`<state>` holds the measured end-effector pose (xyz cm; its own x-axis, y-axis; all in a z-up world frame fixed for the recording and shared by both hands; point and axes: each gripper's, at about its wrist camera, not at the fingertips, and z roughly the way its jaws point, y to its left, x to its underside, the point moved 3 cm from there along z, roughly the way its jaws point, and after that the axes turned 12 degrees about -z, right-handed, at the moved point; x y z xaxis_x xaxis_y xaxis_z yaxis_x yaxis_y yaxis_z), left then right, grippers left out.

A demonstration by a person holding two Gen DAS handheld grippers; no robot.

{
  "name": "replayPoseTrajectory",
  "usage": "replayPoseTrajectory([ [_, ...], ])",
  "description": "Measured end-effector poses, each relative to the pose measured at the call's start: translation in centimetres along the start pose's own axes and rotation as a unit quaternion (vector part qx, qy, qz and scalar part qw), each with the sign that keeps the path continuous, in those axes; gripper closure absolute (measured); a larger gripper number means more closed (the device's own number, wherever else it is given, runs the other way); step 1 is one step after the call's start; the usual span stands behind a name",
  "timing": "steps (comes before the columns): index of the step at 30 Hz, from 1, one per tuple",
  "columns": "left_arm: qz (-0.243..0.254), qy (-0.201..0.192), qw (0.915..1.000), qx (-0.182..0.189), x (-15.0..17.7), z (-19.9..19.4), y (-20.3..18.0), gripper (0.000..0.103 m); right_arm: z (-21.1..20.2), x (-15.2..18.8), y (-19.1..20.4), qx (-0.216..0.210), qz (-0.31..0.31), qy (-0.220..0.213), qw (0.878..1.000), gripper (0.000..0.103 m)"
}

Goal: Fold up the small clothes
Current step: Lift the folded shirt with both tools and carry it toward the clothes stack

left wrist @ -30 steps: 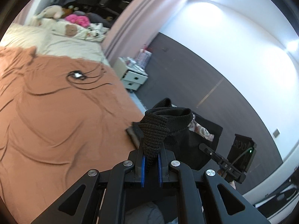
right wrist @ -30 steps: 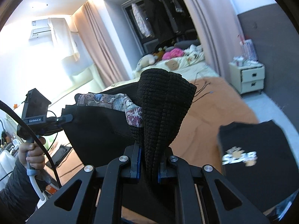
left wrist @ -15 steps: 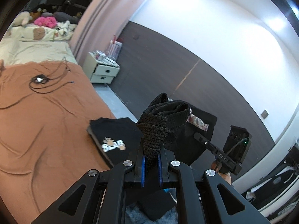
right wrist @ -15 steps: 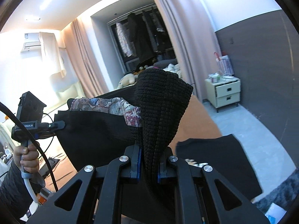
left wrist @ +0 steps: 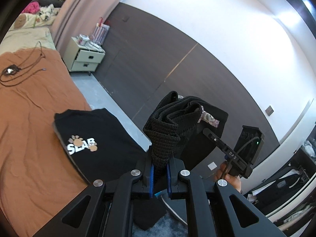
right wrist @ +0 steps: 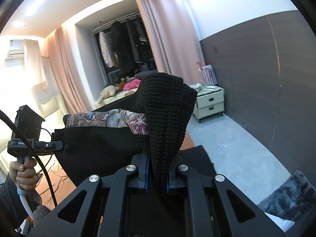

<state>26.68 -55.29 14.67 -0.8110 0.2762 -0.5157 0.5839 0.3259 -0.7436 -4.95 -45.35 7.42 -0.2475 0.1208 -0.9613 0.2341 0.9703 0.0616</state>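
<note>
I hold a black knit garment [left wrist: 169, 126] with a floral patterned panel [right wrist: 110, 118] stretched in the air between both grippers. My left gripper [left wrist: 159, 169] is shut on one bunched corner of it. My right gripper [right wrist: 156, 169] is shut on the other corner [right wrist: 167, 114]. Each gripper shows in the other's view: the right one [left wrist: 233, 154] and the left one [right wrist: 39, 144]. A folded black T-shirt with a "SLAB" print [left wrist: 88, 140] lies on the orange bed cover [left wrist: 29, 138] near its edge, below the held garment.
A white two-drawer nightstand [left wrist: 85, 57] stands by the dark wall panel [left wrist: 158, 55]; it also shows in the right wrist view [right wrist: 211, 100]. Cables [left wrist: 17, 71] lie on the bed. Grey floor [right wrist: 237, 148] runs beside the bed. A grey fluffy rug [right wrist: 286, 199] lies low right.
Both grippers have swung right, away from the bed and toward the wall, carrying the garment. The folded T-shirt has come fully into the left wrist view.
</note>
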Motion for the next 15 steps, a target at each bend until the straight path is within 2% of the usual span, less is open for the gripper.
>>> replayPoseTrajectory([
  [4,-0.013,0.01,0.9999,-0.003,-0.4,2.0,1.3,0.094,0.8,0.4,0.9,0.016,0.014,0.011,1.0,0.095],
  [15,-0.062,0.019,0.9974,-0.031,-4.5,7.0,8.5,0.094,9.8,0.6,6.3,0.032,0.038,0.058,0.997,0.095],
])
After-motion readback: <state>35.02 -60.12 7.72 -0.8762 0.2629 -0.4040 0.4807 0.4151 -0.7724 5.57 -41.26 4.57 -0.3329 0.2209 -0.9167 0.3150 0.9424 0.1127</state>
